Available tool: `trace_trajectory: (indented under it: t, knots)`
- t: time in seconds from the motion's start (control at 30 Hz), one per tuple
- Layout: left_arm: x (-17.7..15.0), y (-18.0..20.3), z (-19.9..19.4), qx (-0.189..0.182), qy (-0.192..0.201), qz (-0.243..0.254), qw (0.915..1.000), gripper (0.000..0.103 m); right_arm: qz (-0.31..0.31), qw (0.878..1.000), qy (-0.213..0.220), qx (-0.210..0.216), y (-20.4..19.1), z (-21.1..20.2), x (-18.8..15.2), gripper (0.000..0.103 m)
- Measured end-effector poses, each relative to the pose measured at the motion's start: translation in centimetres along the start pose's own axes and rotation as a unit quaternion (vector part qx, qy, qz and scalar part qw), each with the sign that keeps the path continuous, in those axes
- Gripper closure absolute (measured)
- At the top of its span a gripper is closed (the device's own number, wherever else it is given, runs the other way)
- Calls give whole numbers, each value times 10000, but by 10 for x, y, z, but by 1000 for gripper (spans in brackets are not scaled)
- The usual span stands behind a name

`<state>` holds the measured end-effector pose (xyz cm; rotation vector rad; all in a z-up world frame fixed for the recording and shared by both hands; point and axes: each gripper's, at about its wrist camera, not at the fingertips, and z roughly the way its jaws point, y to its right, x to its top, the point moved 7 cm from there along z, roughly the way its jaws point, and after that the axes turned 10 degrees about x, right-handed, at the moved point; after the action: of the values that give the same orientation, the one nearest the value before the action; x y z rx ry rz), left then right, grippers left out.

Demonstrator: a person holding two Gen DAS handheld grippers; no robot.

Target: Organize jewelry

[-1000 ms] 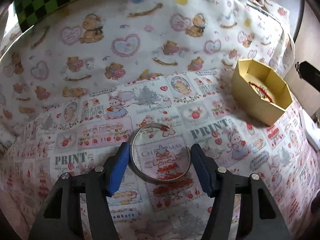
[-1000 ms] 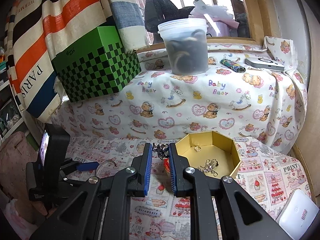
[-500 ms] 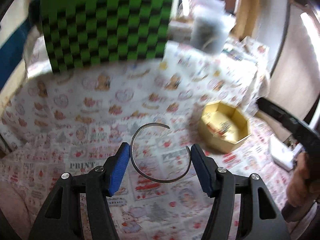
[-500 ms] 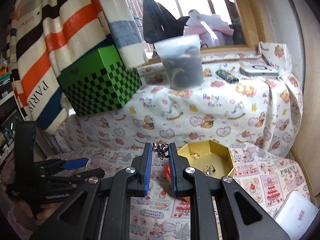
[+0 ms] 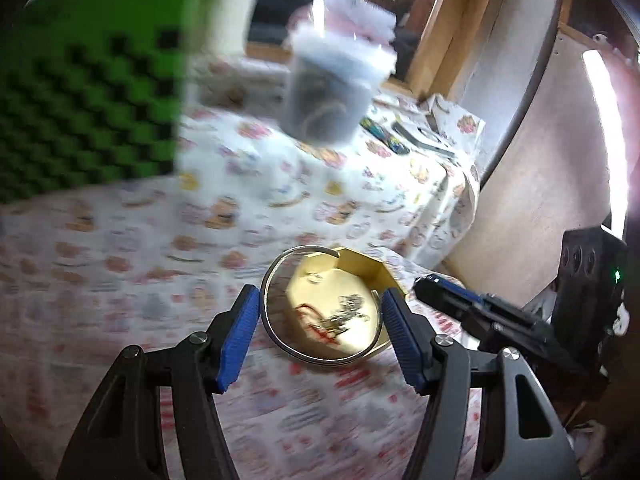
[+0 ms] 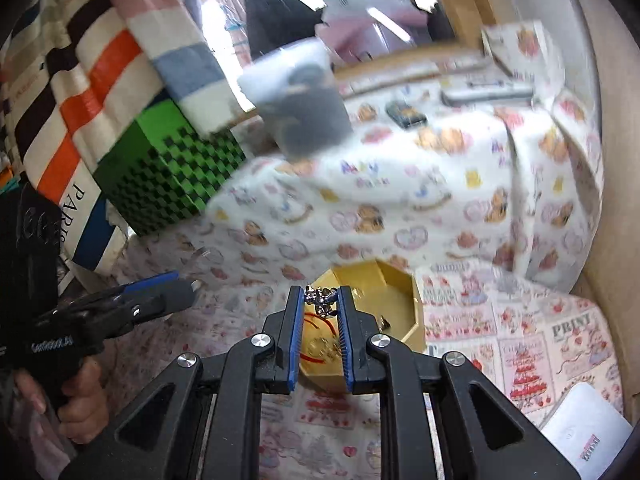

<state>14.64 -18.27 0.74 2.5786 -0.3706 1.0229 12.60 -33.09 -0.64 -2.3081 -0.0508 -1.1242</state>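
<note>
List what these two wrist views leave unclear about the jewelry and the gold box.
- Gold box contents, left wrist view: motion blur smears the red string and silver pieces.
- Box interior, right wrist view: the right gripper covers most of it.
- Silver charm pinched at the right fingertips: too small to identify.
- Bangle in the left gripper: pad contact unclear.
- Plastic tub contents: blurred in both views.

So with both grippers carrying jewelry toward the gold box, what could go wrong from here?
1. The open silver bangle is pinched only at its two sides by the left gripper; such a springy hoop might twist or pop out before it is over the gold box.
2. The right gripper holds a small silver charm piece just at its fingertips, so it could slip.
3. Both grippers converge on one box and may bump.
</note>
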Motion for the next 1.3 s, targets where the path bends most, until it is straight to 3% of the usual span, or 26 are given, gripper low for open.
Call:
trace_trajectory:
  t: [0.2,0.43,0.6,0.73,0.83,0.93,1.03,1.17,1.23,1.3]
  knots:
    - [-7,13,68,62,-755,-107,9971,42,182,9995,-204,-124,12,3,-5,85]
    - [-13,20,89,131,-797,-130,9966,41,541,9974,-444,-166,28,13,-13,85]
    - [-4,9,70,182,-350,-45,9992,31,241,9982,-451,-316,23,13,-13,85]
    - [1,-3,50,561,-55,148,9983,31,224,9984,-445,-285,23,17,-14,84]
    - [6,-15,26,796,319,258,9960,26,174,9987,-362,-320,22,17,-12,72]
    - [8,-27,1,1081,671,363,9912,13,26,9991,-276,-308,16,15,-10,72]
    - [8,-40,-21,1392,1047,423,9838,11,-180,9991,-181,-349,8,13,-9,71]
    - [5,-51,-49,1409,1418,283,9794,7,-627,9962,158,-592,-8,6,-6,62]
    - [3,-53,-61,1291,1601,283,9782,1,-909,9922,441,-725,-19,-1,-3,50]
    - [1,-55,-73,1336,1802,293,9741,1,-1070,9898,588,-731,-27,-5,-1,50]
